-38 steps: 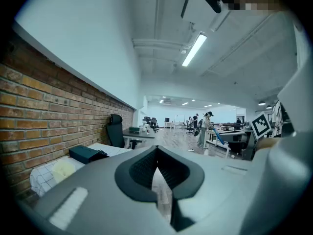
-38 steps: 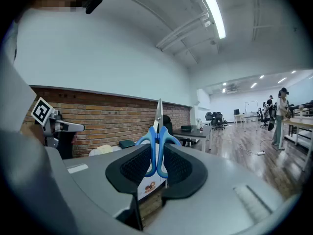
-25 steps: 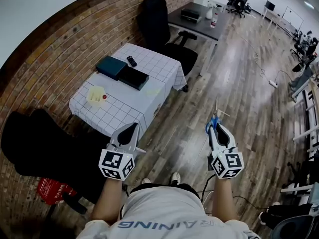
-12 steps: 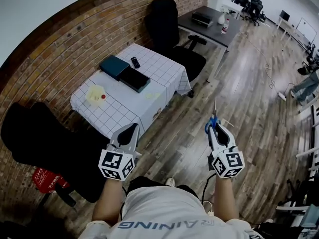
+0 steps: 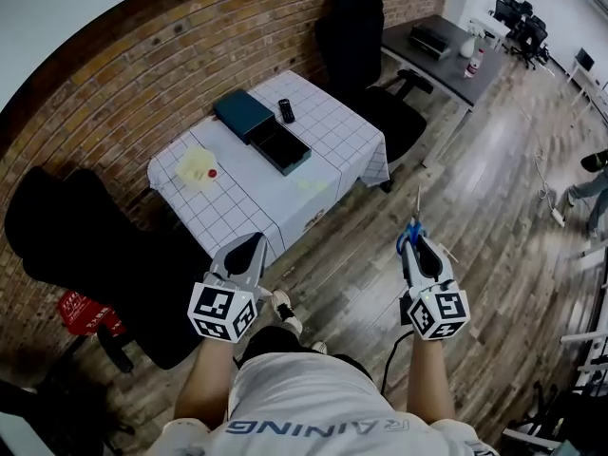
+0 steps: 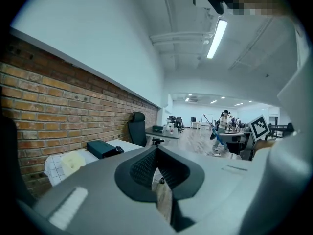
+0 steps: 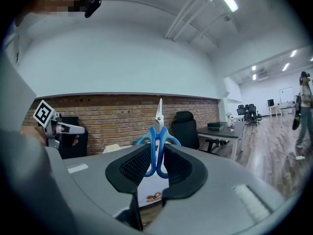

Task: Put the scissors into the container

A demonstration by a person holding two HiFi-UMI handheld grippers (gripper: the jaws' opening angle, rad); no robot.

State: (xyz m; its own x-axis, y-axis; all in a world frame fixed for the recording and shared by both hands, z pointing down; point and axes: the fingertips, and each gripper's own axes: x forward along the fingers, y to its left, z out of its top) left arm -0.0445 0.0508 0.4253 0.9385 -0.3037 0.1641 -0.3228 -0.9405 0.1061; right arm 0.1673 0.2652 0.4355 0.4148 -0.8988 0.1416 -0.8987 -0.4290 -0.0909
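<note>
1. Scissors [image 7: 158,131]: blue loop handles and pale metal blades that lie closed on each other. They are carried in the air, well clear of the floor, in front of the person's right side.
2. Right gripper [image 5: 418,247]: its jaws pinch the two blue handles between the ribbed pads. The blades stand out beyond the jaw tips, pointing away from the person.
3. Left gripper [image 5: 249,250]: its jaws are pressed together with nothing between them, and it is held level with the other gripper.
4. Container [image 5: 280,145]: a dark, shallow, open box on the surface [image 5: 256,193], which is covered with a white checked cloth. A teal box [image 5: 243,114] lies just beside it towards the brick wall.
5. Governing relation: the container lies ahead and to the left of the scissors, well apart from them.
   - The left gripper is on the nearer side, but the right gripper holds the load.
   - The scissors' long axis runs along the gripper's jaws. In the head view the container's long side runs obliquely across that line.
6. Judgement: the carry must cross leftwards over the surface. The blades will probably need turning to lie along the container.
</note>
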